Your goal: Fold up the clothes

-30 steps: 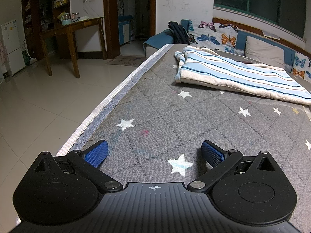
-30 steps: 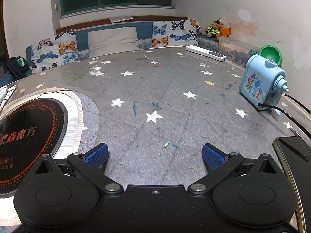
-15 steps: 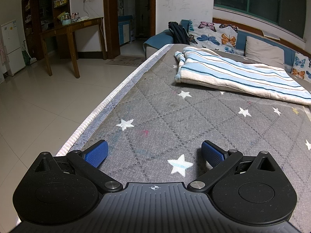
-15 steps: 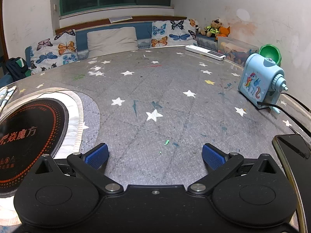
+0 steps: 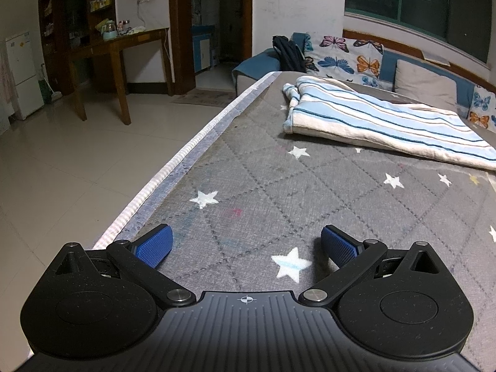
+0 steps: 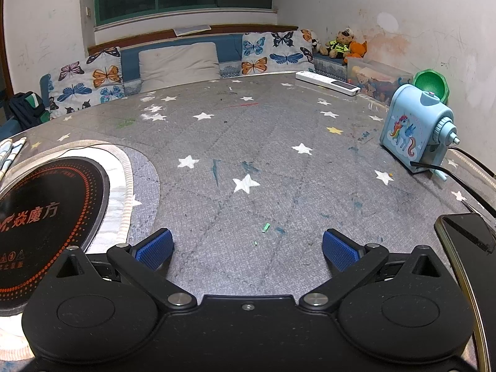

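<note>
Characters "魔方" are seen on a black disc (image 6: 46,214), partly cut off; both the left gripper (image 5: 246,243) and right gripper (image 6: 248,245) are spread wide, empty.

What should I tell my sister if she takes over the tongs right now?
Left tongs: open, holding nothing, low over the grey star-patterned quilted mat.
Right tongs: open, holding nothing, over the same mat.
The blue-and-white striped cloth lies loosely bunched ahead of the left tongs, untouched.
Done: nothing folded yet.
Left: reach the cloth, spread it flat, then fold it.
</note>
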`<state>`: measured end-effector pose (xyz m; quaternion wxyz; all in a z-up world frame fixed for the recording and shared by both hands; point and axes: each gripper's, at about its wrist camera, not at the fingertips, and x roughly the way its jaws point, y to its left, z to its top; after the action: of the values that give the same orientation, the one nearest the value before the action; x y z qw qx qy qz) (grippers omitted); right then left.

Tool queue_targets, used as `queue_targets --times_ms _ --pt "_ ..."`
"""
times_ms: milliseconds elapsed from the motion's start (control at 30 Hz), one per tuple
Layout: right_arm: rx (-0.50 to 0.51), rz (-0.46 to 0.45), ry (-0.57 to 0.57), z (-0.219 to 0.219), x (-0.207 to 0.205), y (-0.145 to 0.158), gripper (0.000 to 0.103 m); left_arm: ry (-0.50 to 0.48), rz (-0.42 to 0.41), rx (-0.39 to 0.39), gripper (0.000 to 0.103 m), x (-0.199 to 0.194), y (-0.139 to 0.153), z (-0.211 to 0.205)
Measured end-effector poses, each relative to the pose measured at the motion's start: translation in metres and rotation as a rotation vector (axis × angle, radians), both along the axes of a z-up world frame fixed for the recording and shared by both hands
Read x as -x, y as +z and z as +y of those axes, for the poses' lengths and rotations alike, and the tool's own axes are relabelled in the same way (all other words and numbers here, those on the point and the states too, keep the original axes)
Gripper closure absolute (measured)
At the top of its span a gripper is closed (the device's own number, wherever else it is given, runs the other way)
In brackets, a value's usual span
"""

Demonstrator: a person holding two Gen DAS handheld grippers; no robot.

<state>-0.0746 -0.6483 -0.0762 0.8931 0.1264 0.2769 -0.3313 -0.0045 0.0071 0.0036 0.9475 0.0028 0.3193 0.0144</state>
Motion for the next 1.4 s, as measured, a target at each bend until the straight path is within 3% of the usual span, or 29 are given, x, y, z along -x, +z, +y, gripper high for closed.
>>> queue_targets --times_ms 267,533,900,1267,1333,1400 --pt "-0.002 0.0 0.0 -0.002 0.002 0.0 0.0 0.091 -0.006 -0.003 0.0 0.003 0.003 0.012" --pt "-0.002 0.0 0.001 -0.002 0.003 0.0 0.0 0.265 -0.005 0.003 0.0 0.008 0.007 0.035" --pt "-0.002 0.0 0.001 -0.002 0.003 0.0 0.0 0.313 0.01 0.035 0.0 0.01 0.011 0.04" --pt "-0.003 0.001 0.001 -0.002 0.002 0.0 0.0 0.303 0.021 0.041 0.0 0.014 0.011 0.032" --pt "-0.003 0.001 0.001 -0.002 0.002 0.0 0.0 0.304 0.076 0.078 0.0 -0.021 0.007 0.011" --pt "-0.003 0.001 0.001 -0.002 0.002 0.0 0.0 0.301 0.078 0.074 0.0 -0.033 0.007 0.001"
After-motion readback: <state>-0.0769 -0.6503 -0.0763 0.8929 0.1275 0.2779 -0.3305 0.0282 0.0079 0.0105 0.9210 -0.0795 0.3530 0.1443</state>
